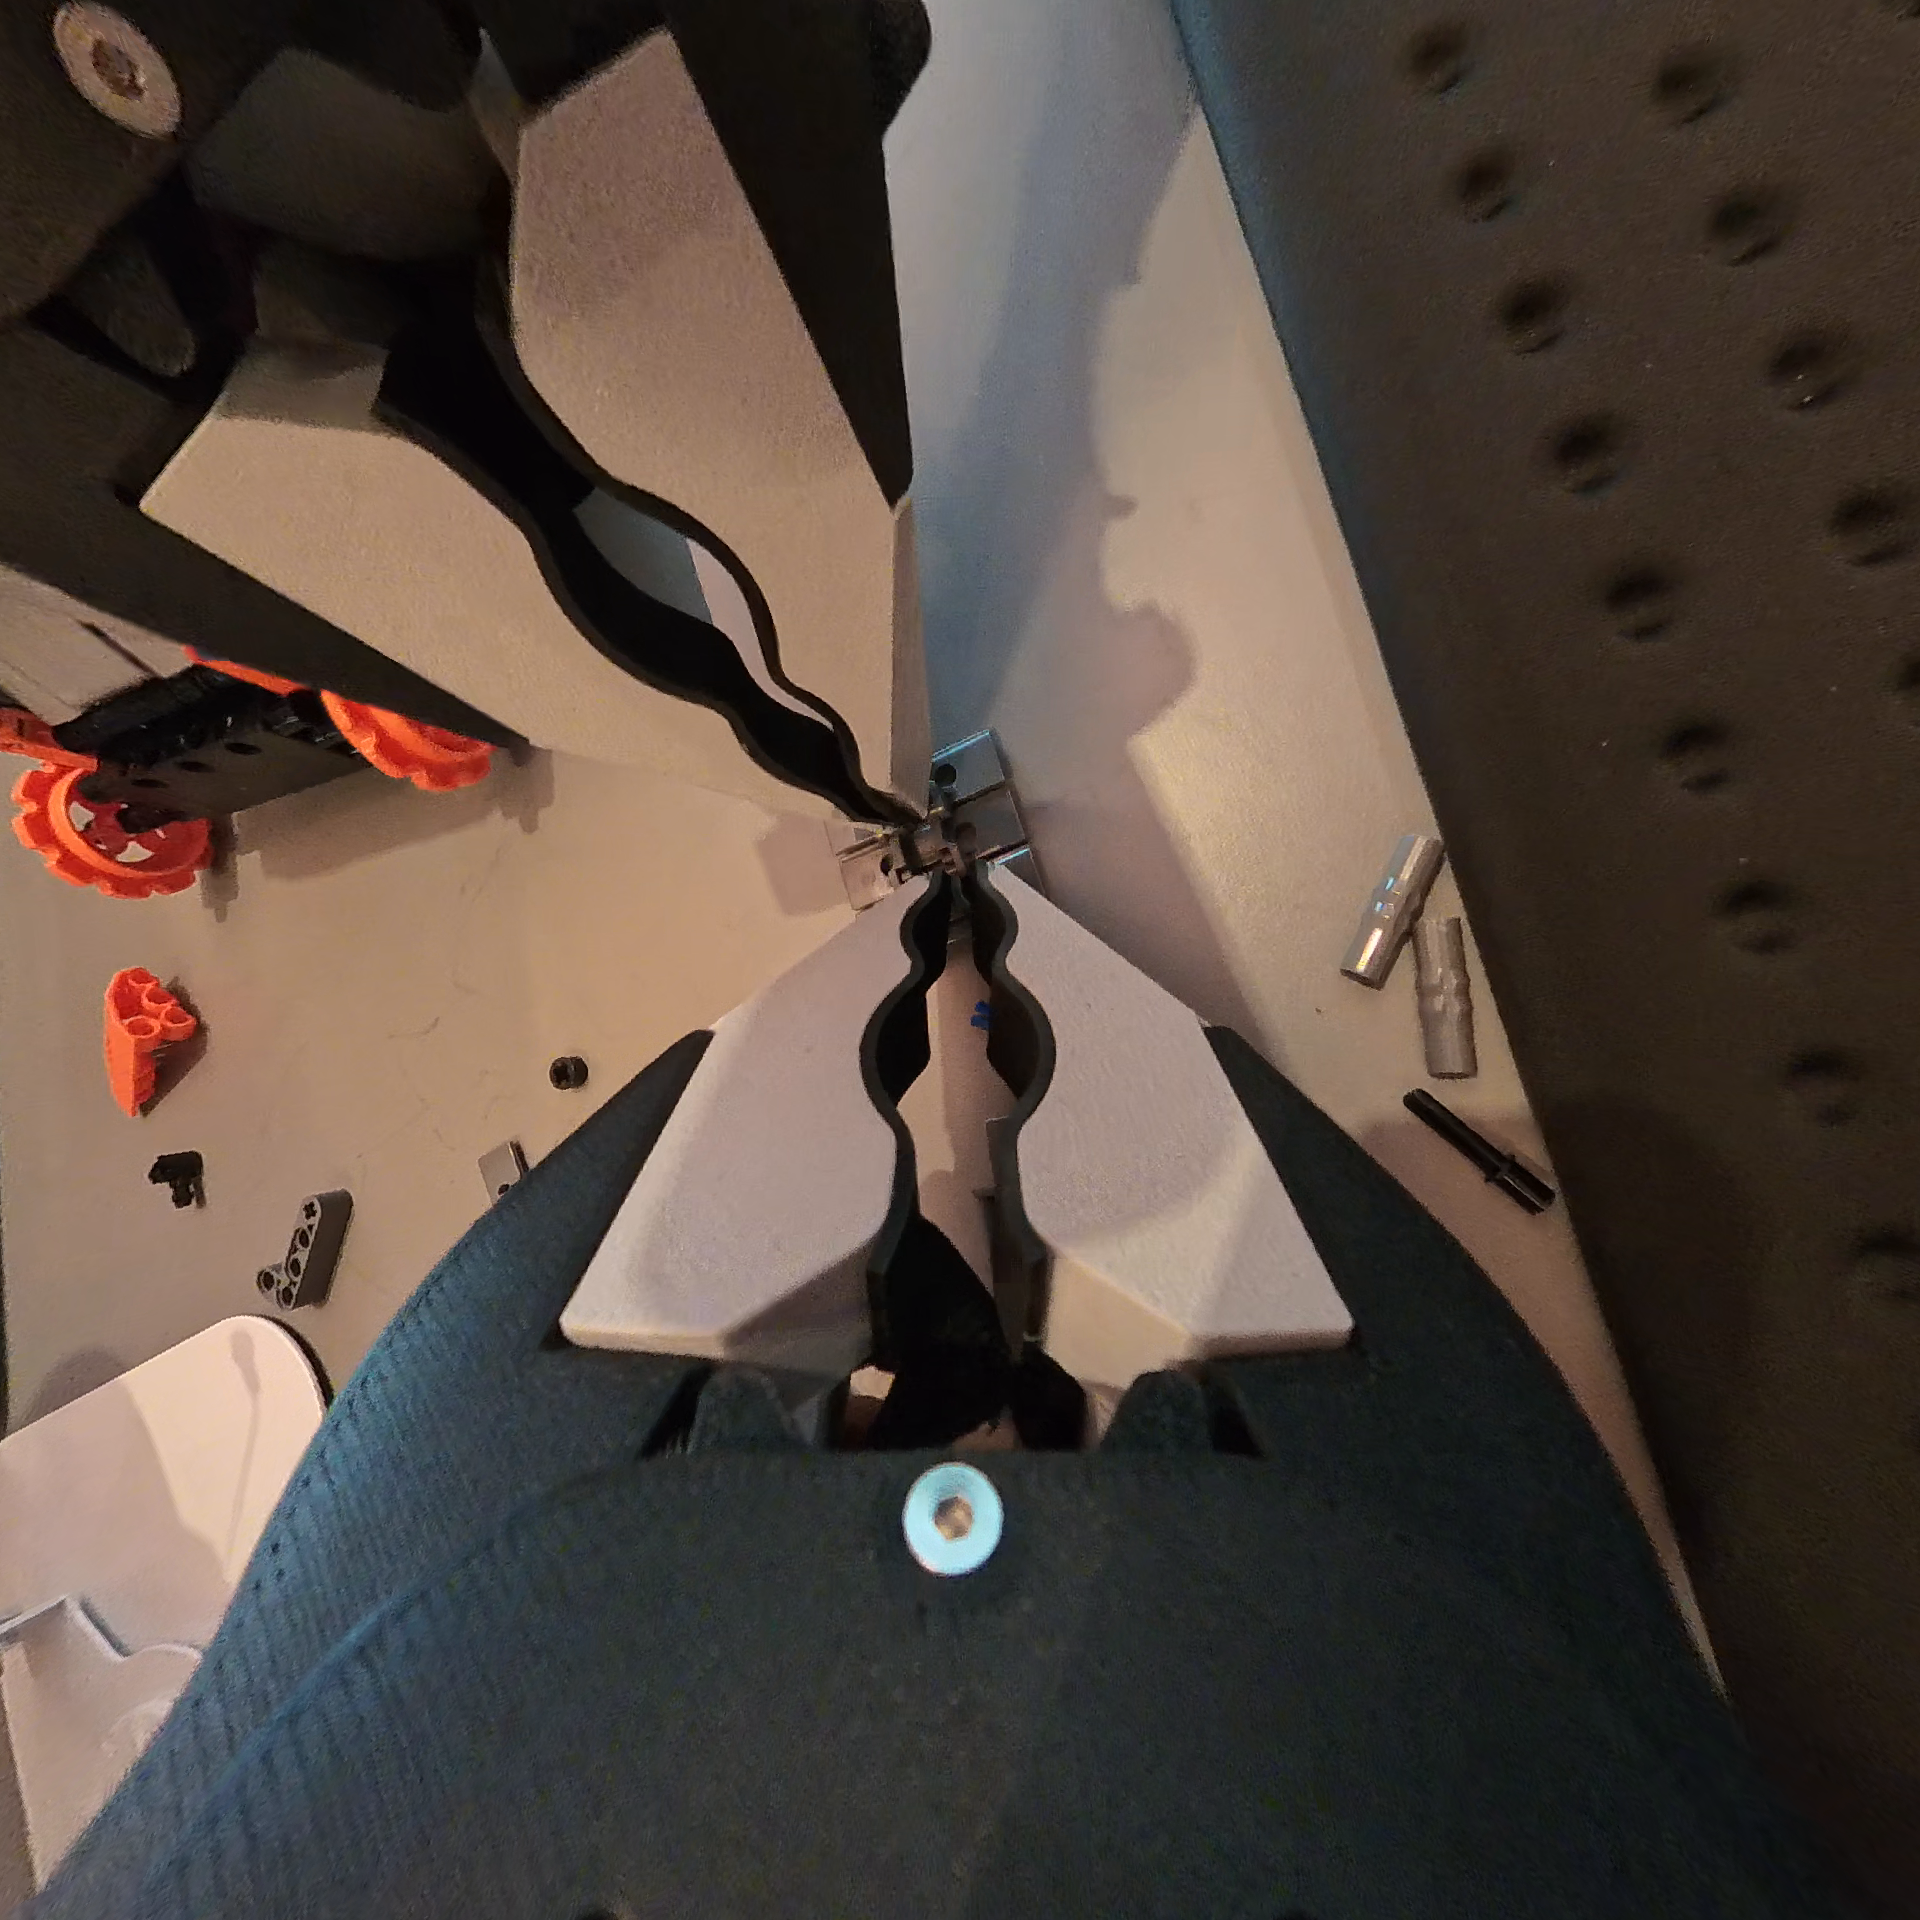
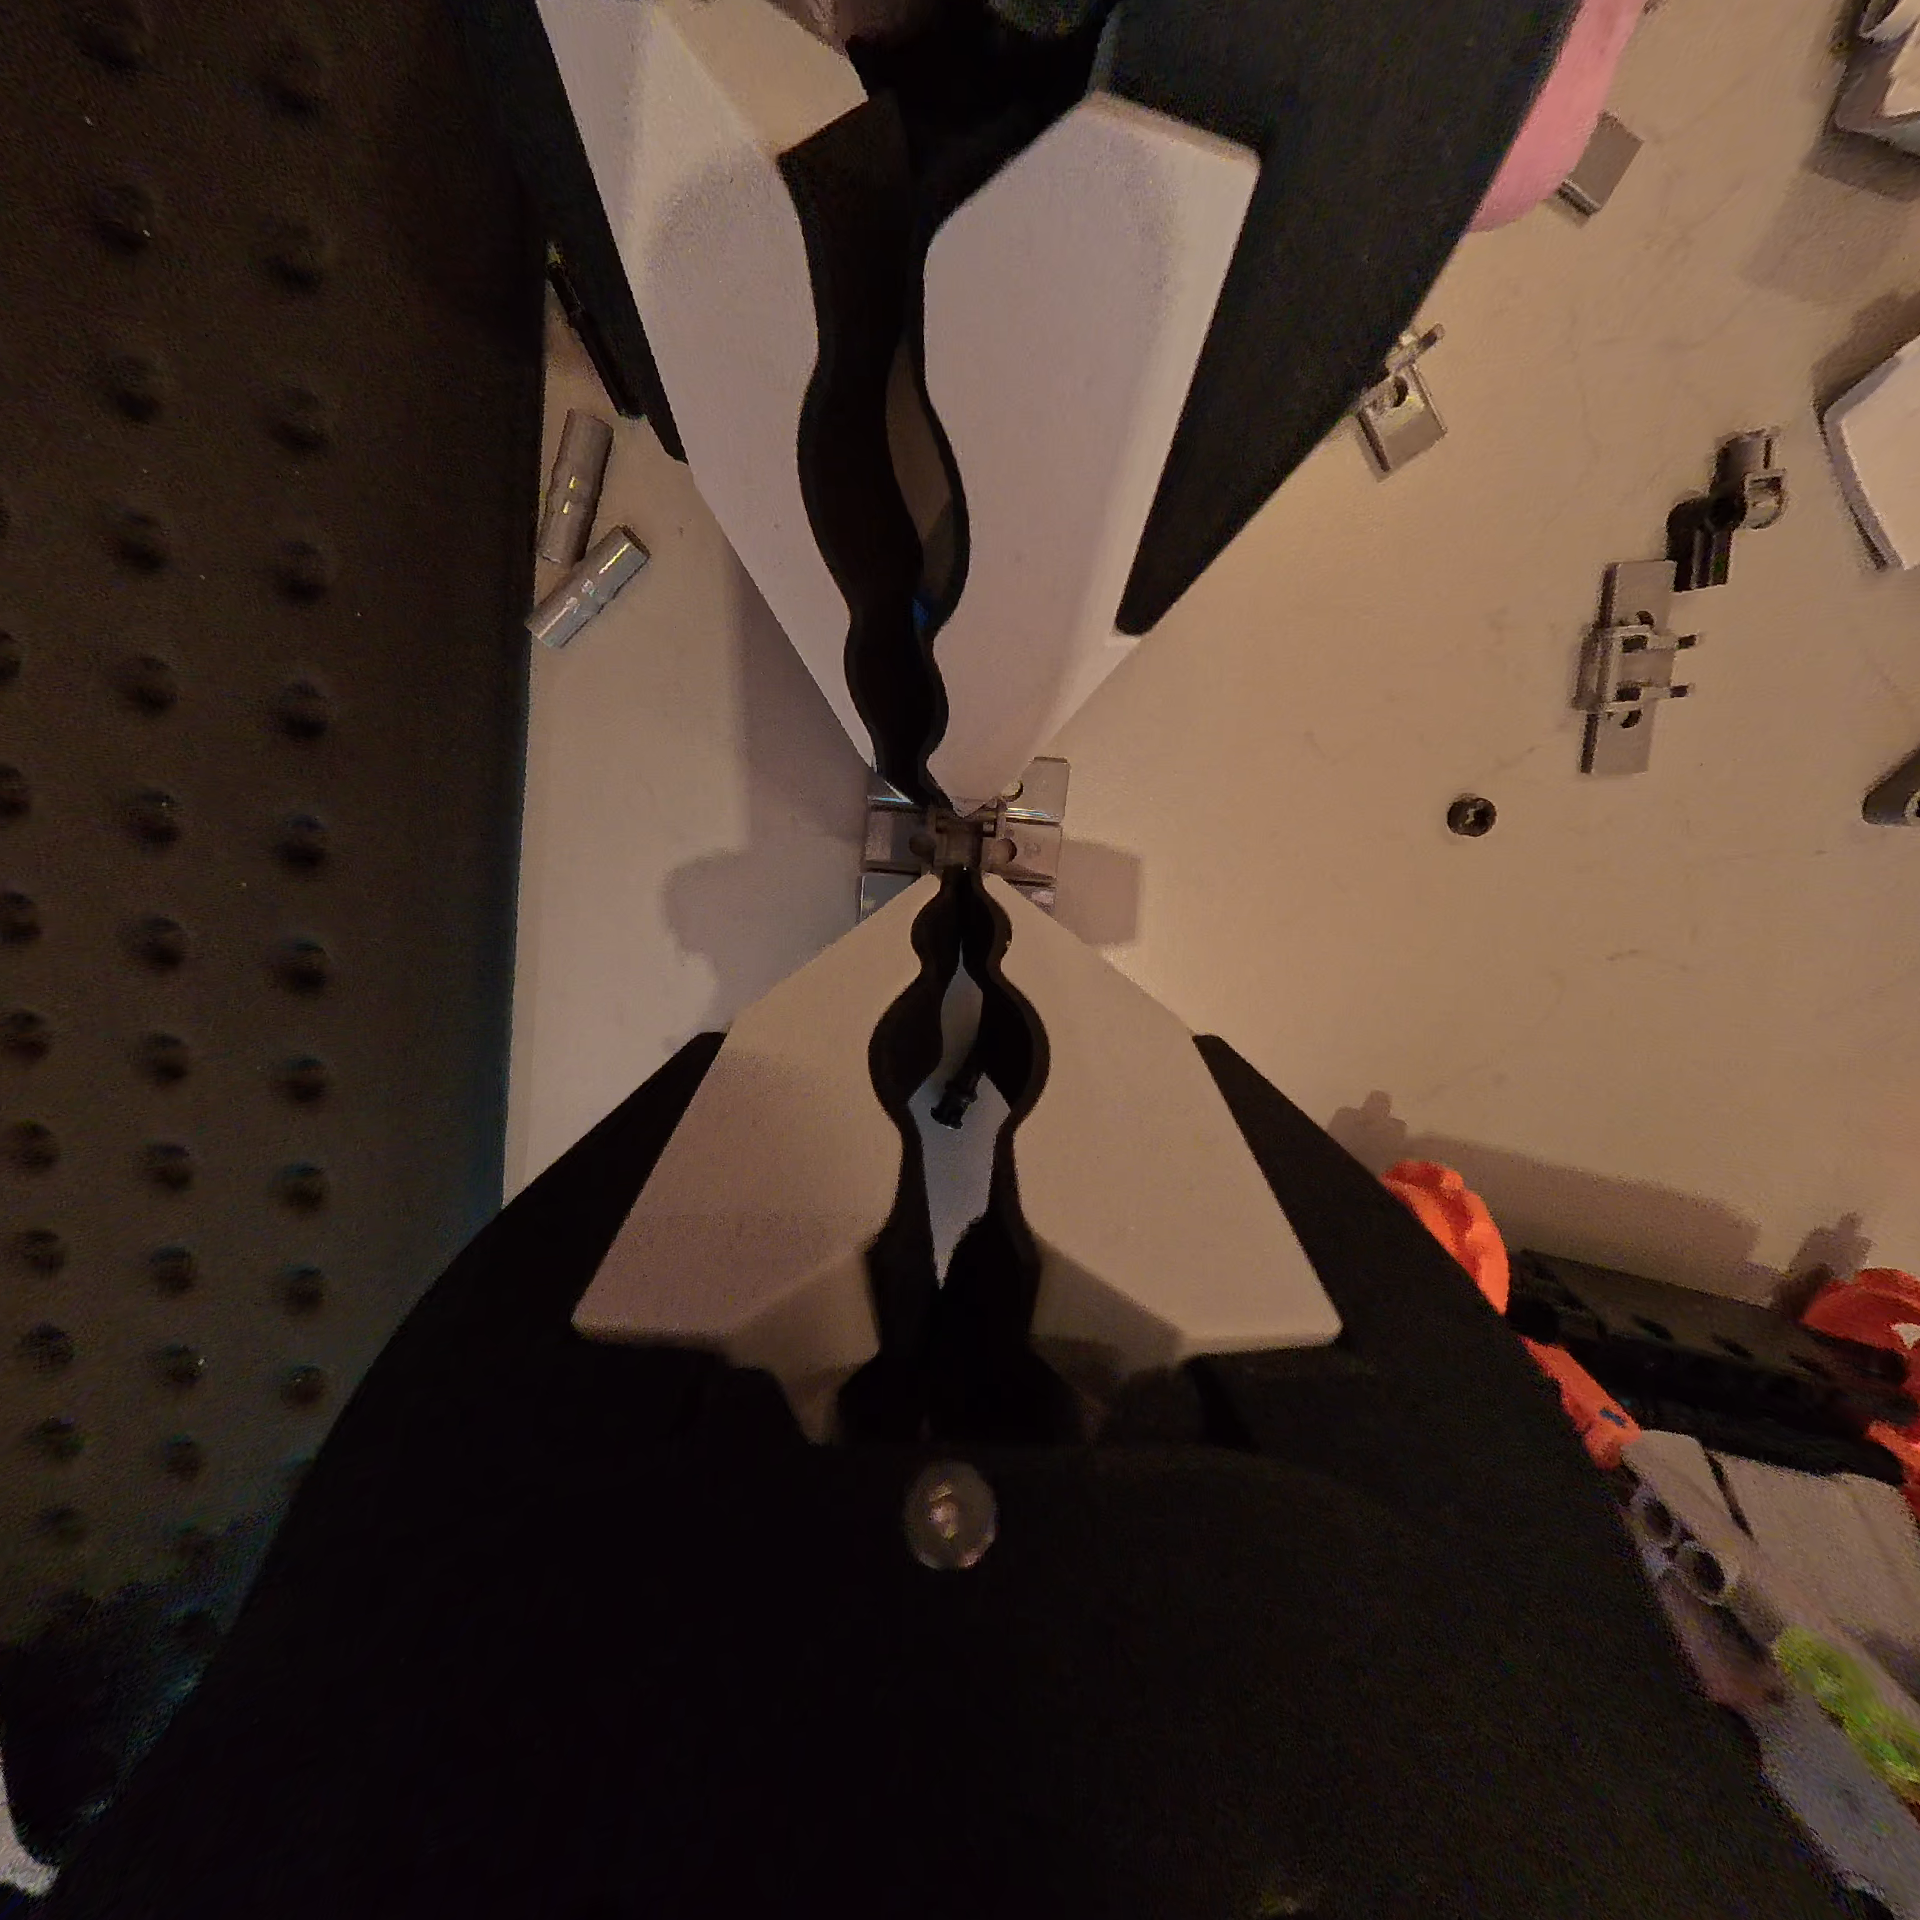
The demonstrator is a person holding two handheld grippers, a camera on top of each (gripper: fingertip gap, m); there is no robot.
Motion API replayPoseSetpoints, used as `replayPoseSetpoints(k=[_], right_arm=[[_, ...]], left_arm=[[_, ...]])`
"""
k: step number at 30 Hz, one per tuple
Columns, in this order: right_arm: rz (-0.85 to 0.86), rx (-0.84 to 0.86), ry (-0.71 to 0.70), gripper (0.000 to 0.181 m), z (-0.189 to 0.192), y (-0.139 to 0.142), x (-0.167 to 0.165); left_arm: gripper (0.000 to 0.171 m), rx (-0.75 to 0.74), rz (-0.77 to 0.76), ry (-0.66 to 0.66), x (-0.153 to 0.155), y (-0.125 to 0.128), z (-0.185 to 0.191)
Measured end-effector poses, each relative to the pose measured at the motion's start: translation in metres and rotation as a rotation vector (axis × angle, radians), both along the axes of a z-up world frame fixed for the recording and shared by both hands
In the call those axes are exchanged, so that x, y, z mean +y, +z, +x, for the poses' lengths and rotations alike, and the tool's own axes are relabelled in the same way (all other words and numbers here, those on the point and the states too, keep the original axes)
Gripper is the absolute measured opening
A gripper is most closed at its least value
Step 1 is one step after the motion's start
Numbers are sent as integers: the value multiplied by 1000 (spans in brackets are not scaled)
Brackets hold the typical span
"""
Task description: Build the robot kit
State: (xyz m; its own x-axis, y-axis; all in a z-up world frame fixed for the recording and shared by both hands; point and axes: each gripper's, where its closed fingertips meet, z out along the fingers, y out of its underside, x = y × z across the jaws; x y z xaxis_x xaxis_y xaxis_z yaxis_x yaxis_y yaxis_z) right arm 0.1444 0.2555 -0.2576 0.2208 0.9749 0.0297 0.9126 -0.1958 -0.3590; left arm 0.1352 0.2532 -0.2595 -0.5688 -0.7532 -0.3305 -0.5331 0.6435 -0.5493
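A small grey building-toy assembly (image 1: 985,777) sits just above the white tabletop (image 1: 644,987), with a dark connector at its middle. My left gripper (image 1: 954,878) comes from below in its own view and is shut on that middle. My right gripper (image 1: 896,816) comes from the upper left and is shut on the same assembly from the opposite side, tip to tip. In the right wrist view the assembly (image 2: 1031,844) lies between my right gripper (image 2: 961,883) below and my left gripper (image 2: 940,781) above. A small black pin (image 2: 950,1103) shows through the gap between the right fingers.
A dark studded mat (image 1: 1662,623) borders the table. Two grey tubes (image 1: 1392,914) and a black axle (image 1: 1477,1149) lie by its edge. A black chassis with orange wheels (image 1: 208,758), an orange block (image 1: 145,1023), a grey beam (image 1: 307,1247) and a white tray (image 1: 135,1455) lie left. A grey bracket (image 2: 1621,665) lies right. Left and right tips are no more than a few centimetres apart. My right gripper's tips are some 5 cm from the small black pin (image 2: 950,1103).
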Motion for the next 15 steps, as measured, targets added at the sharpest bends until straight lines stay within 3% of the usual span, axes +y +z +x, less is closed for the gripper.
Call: replayPoseSetpoints(k=[11,15], right_arm=[[-96,-112,34,0,-1,-2,-1],[-89,-60,21,0,0,0,0]], left_arm=[[3,-11,19,1,0,0,0],[3,-20,2,4,1,0,0]])
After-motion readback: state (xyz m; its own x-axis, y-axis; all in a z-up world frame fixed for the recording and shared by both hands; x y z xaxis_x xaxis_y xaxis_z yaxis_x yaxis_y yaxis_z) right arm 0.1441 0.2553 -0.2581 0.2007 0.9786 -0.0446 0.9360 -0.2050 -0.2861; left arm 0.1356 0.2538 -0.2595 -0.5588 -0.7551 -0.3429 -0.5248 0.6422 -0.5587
